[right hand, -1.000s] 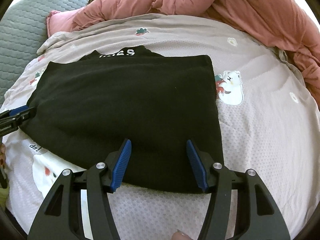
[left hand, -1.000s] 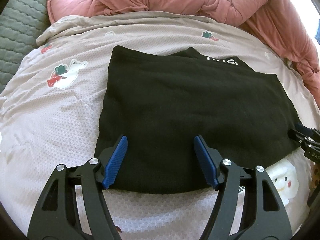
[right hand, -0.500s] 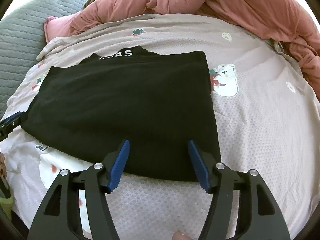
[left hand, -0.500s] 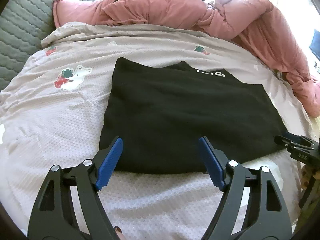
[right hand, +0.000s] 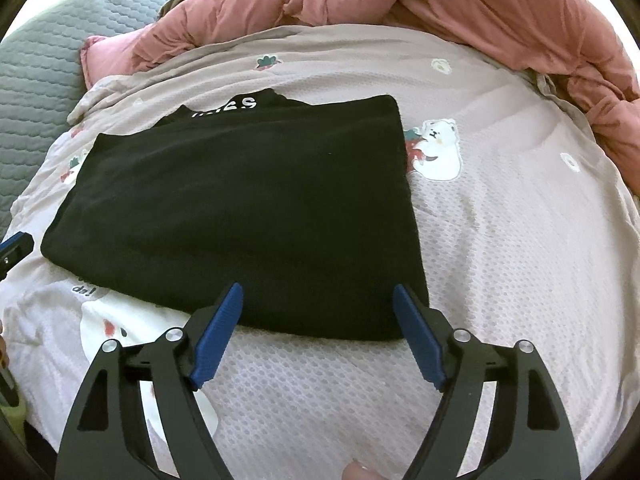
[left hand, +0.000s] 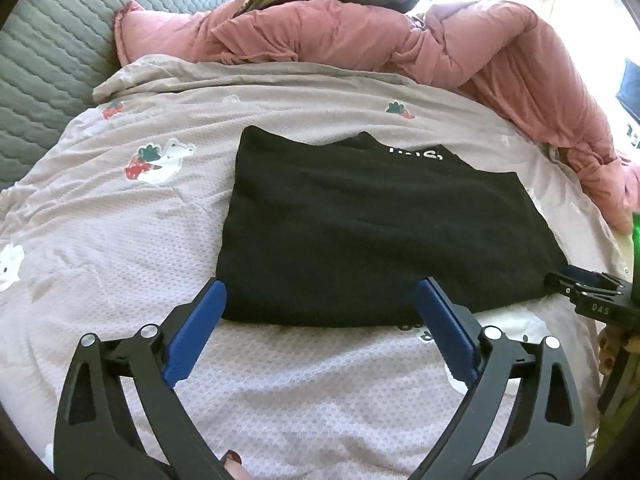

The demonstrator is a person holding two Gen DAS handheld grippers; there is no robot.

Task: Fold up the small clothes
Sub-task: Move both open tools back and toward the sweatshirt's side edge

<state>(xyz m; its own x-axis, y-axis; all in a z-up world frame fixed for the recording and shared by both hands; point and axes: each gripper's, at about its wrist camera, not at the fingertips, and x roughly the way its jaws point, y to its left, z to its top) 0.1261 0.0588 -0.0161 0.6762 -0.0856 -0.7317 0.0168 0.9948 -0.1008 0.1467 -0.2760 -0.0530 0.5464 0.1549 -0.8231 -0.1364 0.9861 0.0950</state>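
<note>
A black garment (left hand: 372,232) lies folded flat on the bed, white lettering showing at its far edge (right hand: 224,108). My left gripper (left hand: 320,292) hovers at the garment's near left edge. Its jaws are opening, blue pads (left hand: 200,328) wide apart, nothing pinched between them. My right gripper (right hand: 318,294) hangs over the near right corner of the garment (right hand: 248,208). Its jaws are also opening, and the cloth lies under them, free of the pads. The right gripper's tip (left hand: 584,288) shows at the right edge of the left wrist view.
A beige blanket (left hand: 120,240) with bear and strawberry prints covers the bed. A rumpled pink duvet (left hand: 400,36) is heaped along the far side and right. A grey quilted headboard (left hand: 44,40) stands at the far left.
Both grippers have opened wider and drawn back from the garment's near edge. The left one rose and pulled off the cloth, which stays flat.
</note>
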